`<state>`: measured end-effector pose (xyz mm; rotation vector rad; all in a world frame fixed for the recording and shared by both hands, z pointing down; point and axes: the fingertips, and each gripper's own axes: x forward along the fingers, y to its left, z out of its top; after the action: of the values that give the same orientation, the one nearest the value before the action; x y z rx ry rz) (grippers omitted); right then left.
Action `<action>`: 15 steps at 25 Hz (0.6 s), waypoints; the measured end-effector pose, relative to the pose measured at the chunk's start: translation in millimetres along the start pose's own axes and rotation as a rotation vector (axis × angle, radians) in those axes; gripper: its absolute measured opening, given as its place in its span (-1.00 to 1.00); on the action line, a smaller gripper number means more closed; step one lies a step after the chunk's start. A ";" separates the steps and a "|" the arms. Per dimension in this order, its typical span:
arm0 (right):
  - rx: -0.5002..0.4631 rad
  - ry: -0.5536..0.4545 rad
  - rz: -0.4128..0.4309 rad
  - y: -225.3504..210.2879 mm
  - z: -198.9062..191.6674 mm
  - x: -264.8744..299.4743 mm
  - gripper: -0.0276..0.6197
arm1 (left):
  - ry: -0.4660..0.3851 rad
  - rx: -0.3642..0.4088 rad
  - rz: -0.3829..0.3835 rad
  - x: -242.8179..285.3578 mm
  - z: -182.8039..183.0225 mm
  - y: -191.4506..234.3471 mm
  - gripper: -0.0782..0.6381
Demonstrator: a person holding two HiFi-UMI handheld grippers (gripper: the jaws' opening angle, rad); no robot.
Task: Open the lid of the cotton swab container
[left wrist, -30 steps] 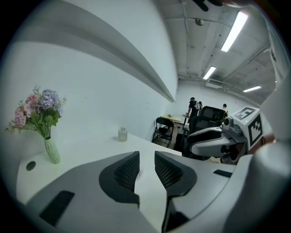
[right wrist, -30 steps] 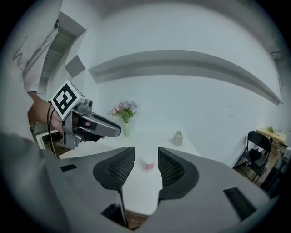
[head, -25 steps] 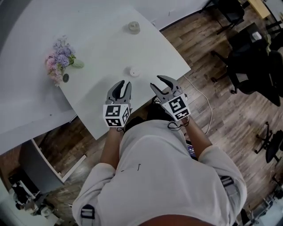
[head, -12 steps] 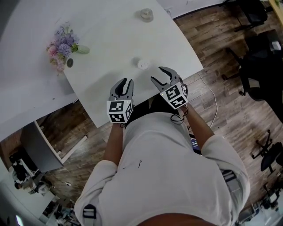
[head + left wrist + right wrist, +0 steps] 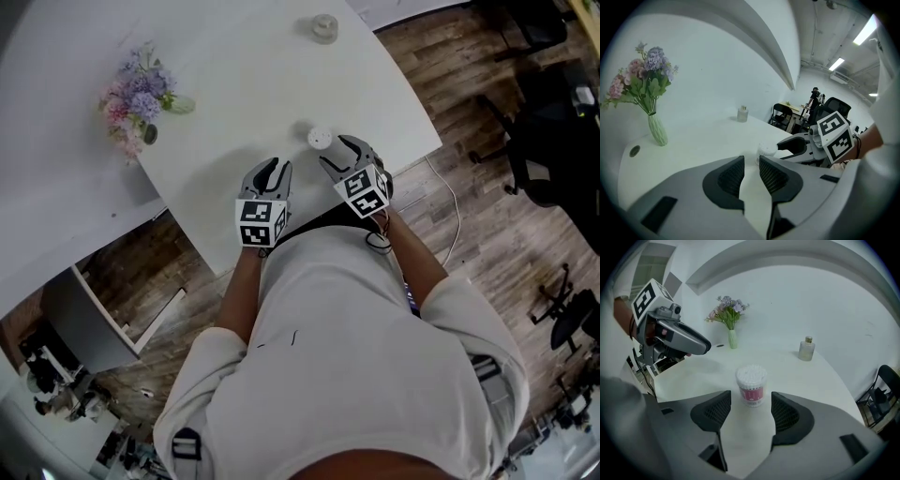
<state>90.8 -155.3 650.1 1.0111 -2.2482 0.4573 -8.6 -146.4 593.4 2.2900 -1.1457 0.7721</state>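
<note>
Near the front edge of the bench [image 5: 225, 84], by its right corner, the cotton swab container [image 5: 751, 385] stands upright, with bare surface all round. The jaws of your right gripper [image 5: 751, 405] have just been opening wide and are just short of it. The jaws of your left gripper [image 5: 751, 161] are narrowly apart and empty.

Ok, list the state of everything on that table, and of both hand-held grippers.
cotton swab container: upright on the table, looks closed, not gripped.
left hand-held gripper: jaws a narrow gap apart, nothing between them.
right hand-held gripper: jaws wide apart, have just been opening, container ahead of them, untouched.
flower vase: upright.
small bottle: upright, near the far edge.
</note>
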 end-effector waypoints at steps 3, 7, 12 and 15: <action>0.001 0.025 -0.003 4.2 -2.0 12.9 -0.09 | 0.014 0.010 -0.021 2.0 -2.0 8.4 -0.48; -0.005 0.048 -0.032 0.1 -5.9 24.4 -0.09 | 0.010 -0.011 -0.020 0.7 -2.0 15.3 -0.48; -0.001 0.034 -0.056 -5.5 0.2 40.2 -0.17 | 0.019 -0.040 -0.027 -2.3 -8.4 25.4 -0.48; -0.016 0.024 -0.051 -7.4 3.9 44.1 -0.18 | 0.011 -0.056 -0.014 -4.9 -8.4 30.6 -0.48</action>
<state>72.4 -186.2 676.9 1.0472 -2.1962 0.4267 -38.6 -155.2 601.0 2.2426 -1.1318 0.7368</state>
